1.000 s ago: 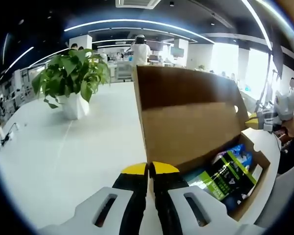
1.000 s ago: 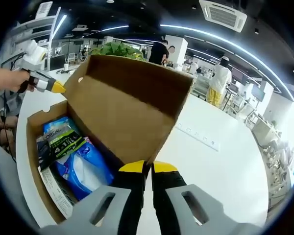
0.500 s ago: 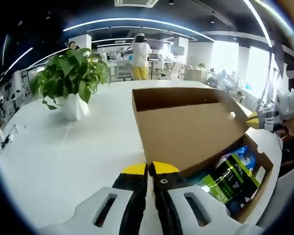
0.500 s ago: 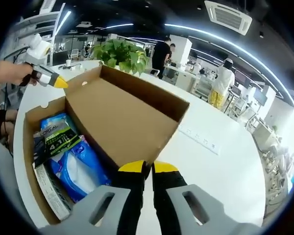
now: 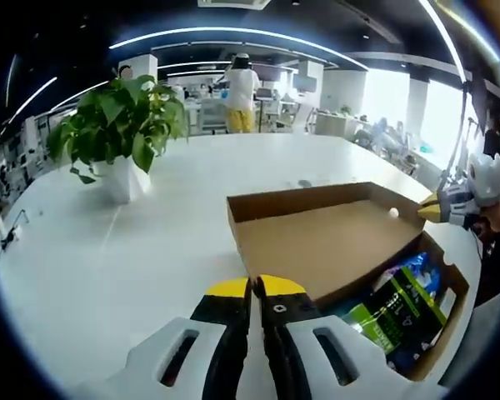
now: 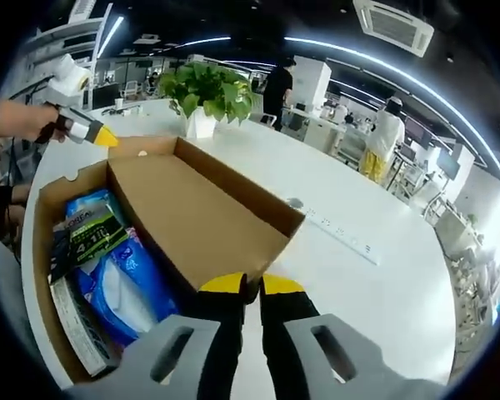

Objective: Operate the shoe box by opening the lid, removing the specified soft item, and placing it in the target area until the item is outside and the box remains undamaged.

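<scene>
A brown cardboard shoe box (image 5: pixel 452 310) stands open on a white table, its lid (image 5: pixel 325 242) folded back almost flat. Inside lie a blue soft pack (image 5: pixel 412 267) and a green-and-black pack (image 5: pixel 392 312). My left gripper (image 5: pixel 254 287) is shut on the lid's near corner. My right gripper (image 5: pixel 433 208) pinches the far corner at the right. In the right gripper view the lid (image 6: pixel 192 208) spreads ahead of my shut right gripper (image 6: pixel 252 285). There the left gripper (image 6: pixel 104 137) holds the opposite corner, beside the blue pack (image 6: pixel 125 283) and the green-and-black pack (image 6: pixel 87 233).
A leafy plant in a white pot (image 5: pixel 121 137) stands on the white table (image 5: pixel 108 250) beyond the lid, also the plant (image 6: pixel 204 92) in the right gripper view. A white strip (image 6: pixel 342 237) lies on the table to the right. People stand among desks far behind.
The lid has swung down from upright to nearly flat, away from the box opening, with both grippers still at its corners. The box's contents have not moved.
</scene>
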Demonstrator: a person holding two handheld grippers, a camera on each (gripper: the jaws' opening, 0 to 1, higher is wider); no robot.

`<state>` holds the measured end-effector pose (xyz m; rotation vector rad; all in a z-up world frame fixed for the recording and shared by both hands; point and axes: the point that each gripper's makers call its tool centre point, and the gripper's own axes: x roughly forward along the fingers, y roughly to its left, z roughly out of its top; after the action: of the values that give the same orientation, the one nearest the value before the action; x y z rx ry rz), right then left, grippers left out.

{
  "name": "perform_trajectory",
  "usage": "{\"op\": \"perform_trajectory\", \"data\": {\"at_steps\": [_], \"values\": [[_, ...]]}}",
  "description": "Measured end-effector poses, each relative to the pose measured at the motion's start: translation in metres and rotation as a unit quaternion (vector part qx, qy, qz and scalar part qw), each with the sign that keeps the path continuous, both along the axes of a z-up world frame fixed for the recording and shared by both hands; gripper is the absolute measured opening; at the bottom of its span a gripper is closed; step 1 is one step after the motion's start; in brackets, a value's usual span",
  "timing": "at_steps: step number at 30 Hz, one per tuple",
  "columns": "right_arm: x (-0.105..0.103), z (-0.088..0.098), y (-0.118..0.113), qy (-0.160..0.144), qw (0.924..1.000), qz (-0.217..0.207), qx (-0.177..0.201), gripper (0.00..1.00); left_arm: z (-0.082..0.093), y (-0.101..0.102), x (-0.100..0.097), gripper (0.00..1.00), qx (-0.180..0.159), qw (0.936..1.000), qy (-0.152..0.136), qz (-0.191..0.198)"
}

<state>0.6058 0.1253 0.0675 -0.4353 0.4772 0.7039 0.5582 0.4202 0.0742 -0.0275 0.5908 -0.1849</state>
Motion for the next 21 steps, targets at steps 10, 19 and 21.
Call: {"op": "perform_trajectory", "data": {"at_steps": [10,19,21], "values": [[0.004,-0.0053,-0.0003,0.019,0.9996,-0.011,0.018,0.05,-0.0044,0.0004,0.0039,0.02,-0.005,0.9999,0.005,0.008],[0.0055,-0.007,0.0003,0.027,0.9992,-0.017,0.026,0.05,-0.0063,0.0008,0.0056,0.02,-0.011,0.9998,0.009,0.014],[0.0053,-0.0069,0.0003,0.027,0.9992,-0.017,0.026,0.05,-0.0058,0.0005,0.0055,0.02,-0.009,0.9998,0.009,0.015]]}}
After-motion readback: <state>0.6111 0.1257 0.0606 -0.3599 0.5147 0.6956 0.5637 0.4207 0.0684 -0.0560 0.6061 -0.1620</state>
